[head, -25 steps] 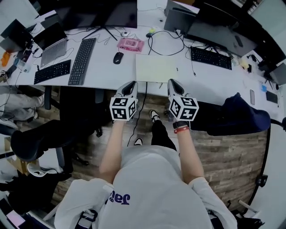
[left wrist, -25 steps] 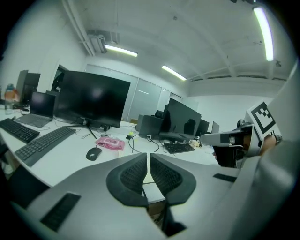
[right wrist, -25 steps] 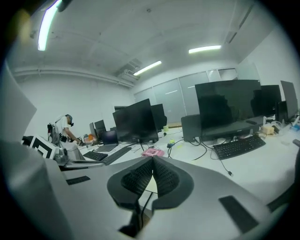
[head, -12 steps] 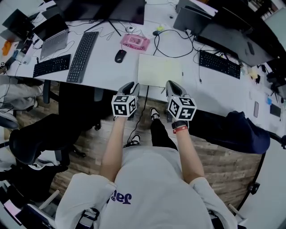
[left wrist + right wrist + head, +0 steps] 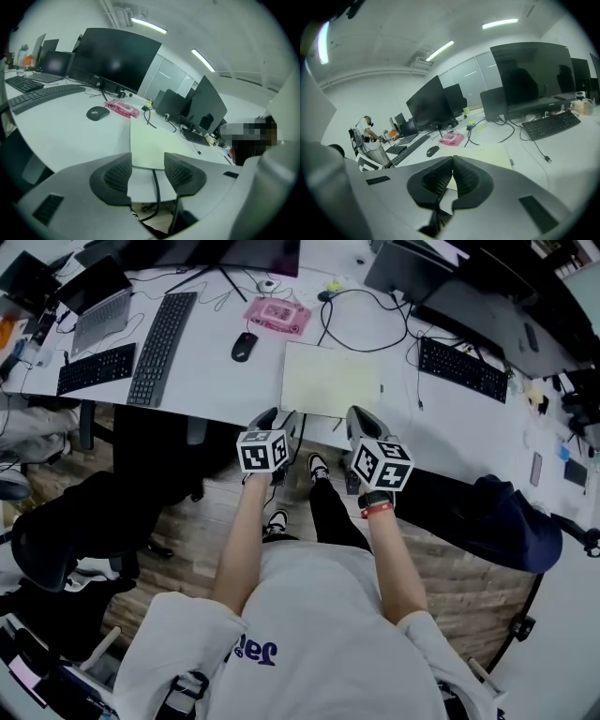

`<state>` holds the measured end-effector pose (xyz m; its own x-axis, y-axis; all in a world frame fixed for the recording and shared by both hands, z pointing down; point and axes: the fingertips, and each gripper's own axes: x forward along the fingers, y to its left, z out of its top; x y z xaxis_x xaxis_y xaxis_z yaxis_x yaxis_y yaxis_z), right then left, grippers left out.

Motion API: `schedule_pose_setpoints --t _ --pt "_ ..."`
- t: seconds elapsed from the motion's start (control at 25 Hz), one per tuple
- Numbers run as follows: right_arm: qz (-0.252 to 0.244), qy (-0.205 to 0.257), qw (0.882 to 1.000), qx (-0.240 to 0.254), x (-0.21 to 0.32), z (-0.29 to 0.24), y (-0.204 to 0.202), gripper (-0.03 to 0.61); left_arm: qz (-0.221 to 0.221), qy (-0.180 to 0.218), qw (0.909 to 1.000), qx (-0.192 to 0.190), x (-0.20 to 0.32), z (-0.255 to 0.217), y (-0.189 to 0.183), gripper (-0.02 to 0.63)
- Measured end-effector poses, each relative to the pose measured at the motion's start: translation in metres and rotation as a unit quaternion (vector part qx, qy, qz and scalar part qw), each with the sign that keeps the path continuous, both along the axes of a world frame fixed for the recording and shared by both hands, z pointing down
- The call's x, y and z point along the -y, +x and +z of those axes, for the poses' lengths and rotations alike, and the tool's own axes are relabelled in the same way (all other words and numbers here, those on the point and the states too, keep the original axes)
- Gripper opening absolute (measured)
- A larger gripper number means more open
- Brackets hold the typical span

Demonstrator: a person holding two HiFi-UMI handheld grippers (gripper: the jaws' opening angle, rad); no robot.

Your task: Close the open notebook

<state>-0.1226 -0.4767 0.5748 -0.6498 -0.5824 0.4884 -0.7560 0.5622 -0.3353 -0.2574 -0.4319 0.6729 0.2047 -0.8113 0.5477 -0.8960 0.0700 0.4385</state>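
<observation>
A pale yellow-green notebook (image 5: pixel 330 379) lies flat on the white desk (image 5: pixel 206 381), near its front edge. My left gripper (image 5: pixel 278 418) hovers just short of the notebook's near left corner. Its jaws have just been opening and stand open, with nothing between them. In the left gripper view the notebook (image 5: pixel 147 140) shows through the gap of the left gripper (image 5: pixel 147 161). My right gripper (image 5: pixel 361 418) hangs by the near right corner, shut and empty. The right gripper (image 5: pixel 453 161) has its pads together in its own view, with the notebook (image 5: pixel 487 157) just beyond.
A black mouse (image 5: pixel 243 346), a pink packet (image 5: pixel 277 314) and a long keyboard (image 5: pixel 161 334) lie left of the notebook. A black cable (image 5: pixel 361 320) loops behind it and another keyboard (image 5: pixel 459 368) lies to the right. A dark jacket (image 5: pixel 497 512) sits at the right, below the desk edge.
Both grippers have sunk and come closer to the desk's front edge. The left gripper's jaws have parted. The right gripper stays shut.
</observation>
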Motion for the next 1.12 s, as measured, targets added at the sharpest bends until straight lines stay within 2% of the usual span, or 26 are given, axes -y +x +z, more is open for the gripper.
schedule_pose_setpoints --t 0.48,0.68,1.12 --pt "0.003 -0.014 1.000 0.014 0.012 0.011 -0.001 0.000 -0.053 -0.056 0.9958 -0.050 0.019 0.037 -0.013 0.207" --pt "0.004 -0.023 1.000 0.021 0.015 0.013 0.003 0.000 -0.065 -0.066 0.9948 -0.041 0.020 0.037 -0.018 0.097" --pt "0.019 -0.033 0.999 0.036 0.019 0.016 0.014 0.000 -0.062 -0.079 0.9941 -0.039 0.021 0.039 -0.016 0.080"
